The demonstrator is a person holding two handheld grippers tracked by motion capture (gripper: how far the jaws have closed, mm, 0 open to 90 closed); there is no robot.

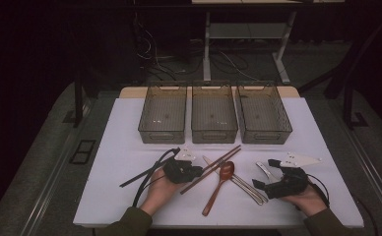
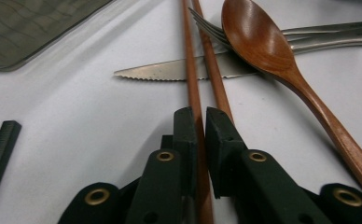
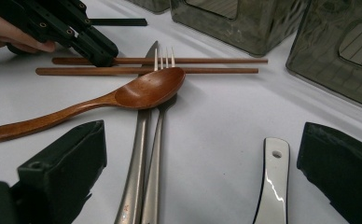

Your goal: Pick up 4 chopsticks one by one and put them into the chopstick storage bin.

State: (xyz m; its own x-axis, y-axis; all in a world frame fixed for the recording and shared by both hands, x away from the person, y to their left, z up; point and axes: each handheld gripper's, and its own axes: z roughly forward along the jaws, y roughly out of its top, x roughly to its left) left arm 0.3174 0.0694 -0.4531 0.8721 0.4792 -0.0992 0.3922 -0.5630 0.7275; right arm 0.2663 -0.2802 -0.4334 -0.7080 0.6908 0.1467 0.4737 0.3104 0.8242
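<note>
Left gripper (image 2: 200, 122) is clamped on one wooden chopstick (image 2: 191, 70), at 6 o'clock of the middle bin (image 1: 214, 114). Lift it straight and level so it clears the knife (image 2: 170, 71) without dragging its twin (image 2: 212, 65). Slim, reddish-brown, smooth stick. Right gripper (image 3: 202, 154) idles, jaws wide apart, at 3 o'clock

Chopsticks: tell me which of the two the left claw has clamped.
The left claw is shut on the chopstick farther from the wooden spoon, the held chopstick; the other chopstick lies free beside it.
</note>
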